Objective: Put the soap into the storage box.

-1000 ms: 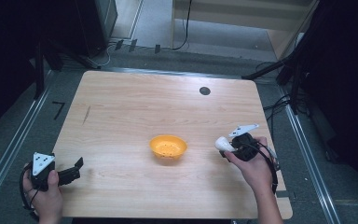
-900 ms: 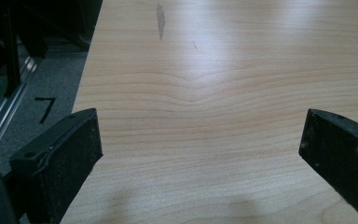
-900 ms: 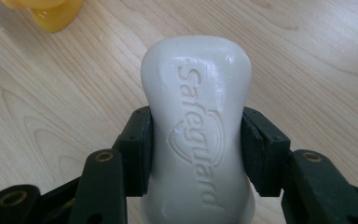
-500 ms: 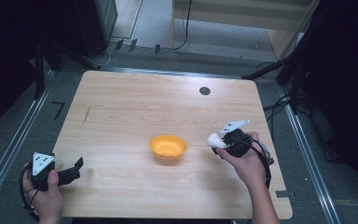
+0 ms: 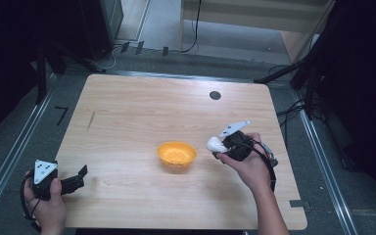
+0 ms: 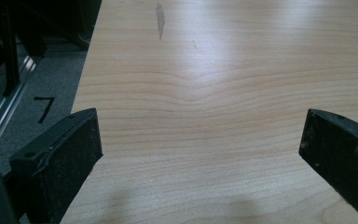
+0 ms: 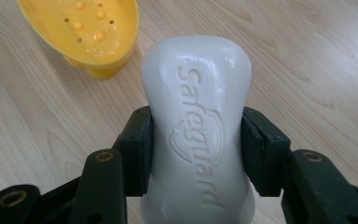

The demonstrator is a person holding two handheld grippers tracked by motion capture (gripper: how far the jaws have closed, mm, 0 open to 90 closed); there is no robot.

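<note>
A white bar of soap (image 7: 196,121) with raised lettering is clamped between the black jaws of my right gripper (image 7: 196,156). In the high view the soap (image 5: 215,144) is held above the table, just right of a yellow perforated soap dish (image 5: 176,153). The same dish (image 7: 86,32) lies up and to the left in the right gripper view. My left gripper (image 5: 78,177) rests at the table's front left corner, held by a hand. Its jaws stand wide apart over bare wood in the left gripper view (image 6: 200,140), with nothing between them.
The wooden table (image 5: 142,112) has a small black disc (image 5: 215,95) near its far edge. A dark streak (image 6: 160,18) marks the wood near the left edge. Metal rails and cables run along the floor on both sides.
My right gripper has carried the soap leftward, closer to the yellow dish. The left gripper has stayed where it was.
</note>
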